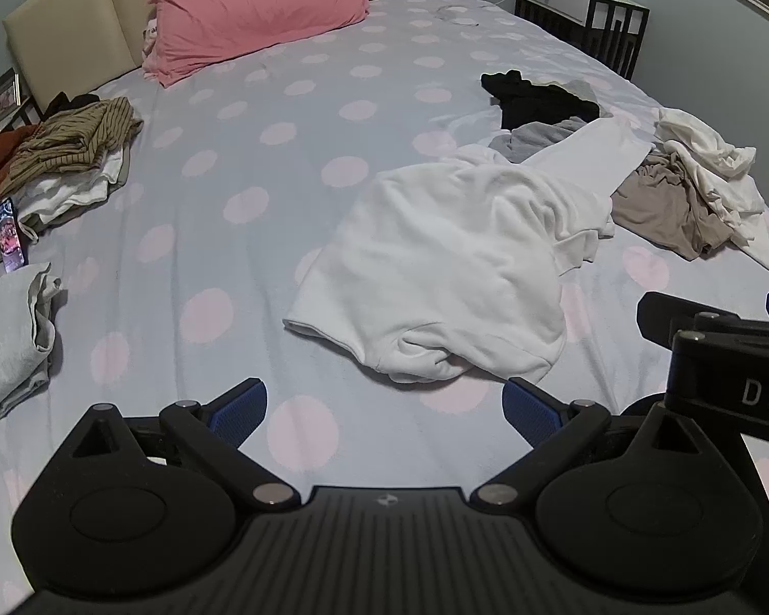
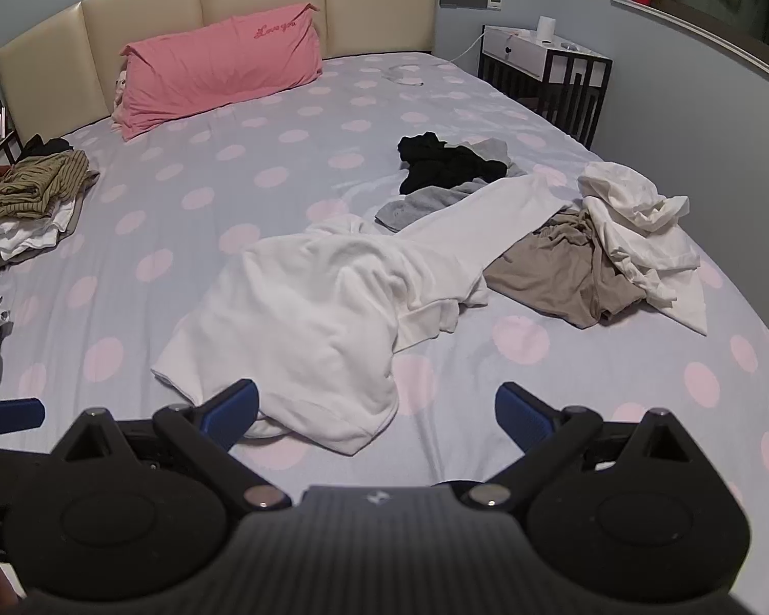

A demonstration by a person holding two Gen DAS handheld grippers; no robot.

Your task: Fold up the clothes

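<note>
Both grippers are hovering over the near edge of the bed, jaws spread wide and holding nothing: left gripper, right gripper. I am looking at the white top, lying rumpled just ahead of the fingertips, hem toward me, one long sleeve stretching away over a grey garment. I am judging it a thick, soft knit, perhaps fleece: light, limp, no stiffness, likely to sag and drag when lifted, not slippery against the cotton-looking sheet. I am planning to take hold at the two hem corners, where the ribbed edge is doubled and should give the blue ribbed pads something to pinch. Beyond it a black heap, a taupe piece and a thin, creased white shirt are waiting unfolded. Folded stacks are sitting well apart at left; a pink pillow is leaning on the padded headboard.
</note>
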